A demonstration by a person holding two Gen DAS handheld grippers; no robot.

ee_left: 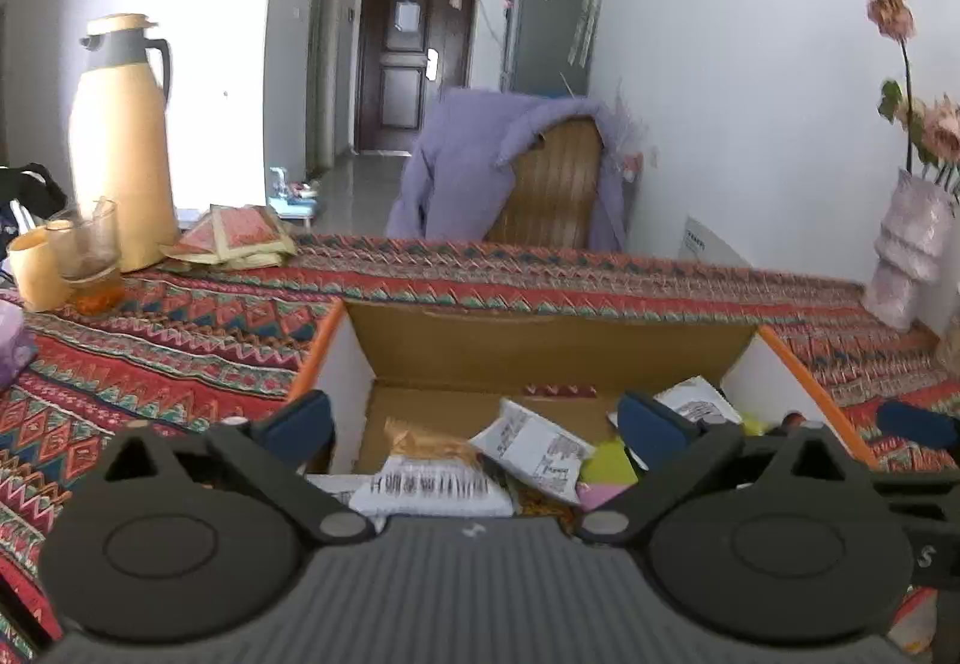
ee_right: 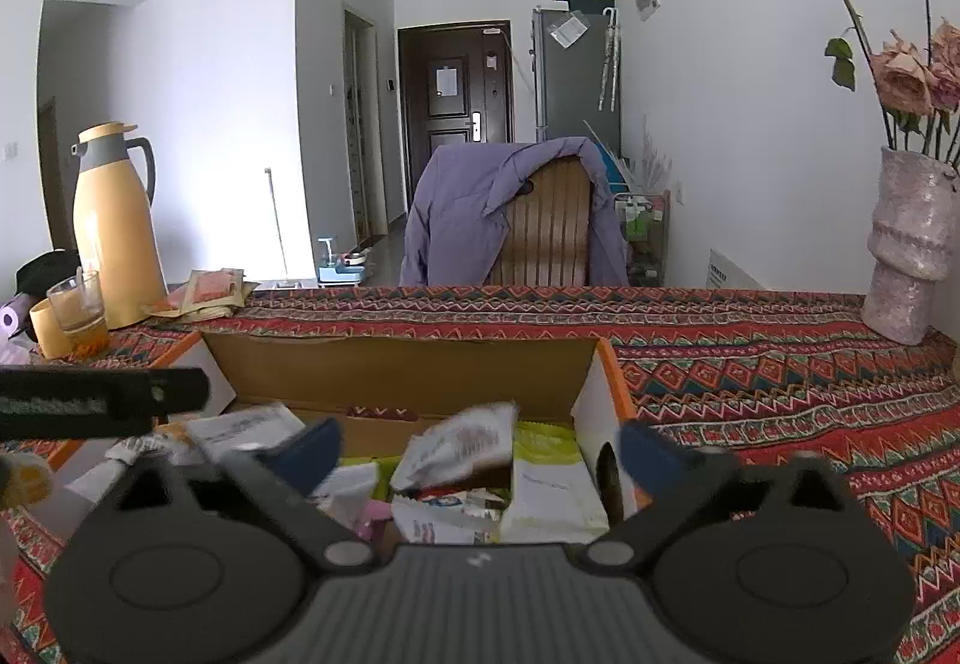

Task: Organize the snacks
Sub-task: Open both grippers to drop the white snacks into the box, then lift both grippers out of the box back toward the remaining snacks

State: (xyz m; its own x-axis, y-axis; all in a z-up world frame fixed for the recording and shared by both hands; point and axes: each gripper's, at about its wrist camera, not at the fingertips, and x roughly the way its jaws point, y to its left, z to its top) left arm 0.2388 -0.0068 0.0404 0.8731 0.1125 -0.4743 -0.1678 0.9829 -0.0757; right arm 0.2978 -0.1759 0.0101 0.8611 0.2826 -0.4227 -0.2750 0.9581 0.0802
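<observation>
An open cardboard box (ee_left: 540,346) with orange edges sits on the patterned tablecloth and holds several snack packets. My left gripper (ee_left: 477,424) hangs open over the box's near left part. Its blue pads stand wide apart, touching nothing. Below it lie a white packet (ee_left: 531,451), a gold one (ee_left: 426,442) and a barcode-printed one (ee_left: 420,490). My right gripper (ee_right: 480,451) is open over the box (ee_right: 396,364), near its right side. A blurred white packet (ee_right: 462,442) is between its pads, touched by neither. A green-and-white packet (ee_right: 549,475) lies beneath.
A yellow thermos (ee_left: 120,141), a glass (ee_left: 90,256) and a few red sachets (ee_left: 240,235) stand at the table's far left. A vase of dried roses (ee_right: 906,256) is at the far right. A chair draped with a purple jacket (ee_right: 510,220) stands behind the table.
</observation>
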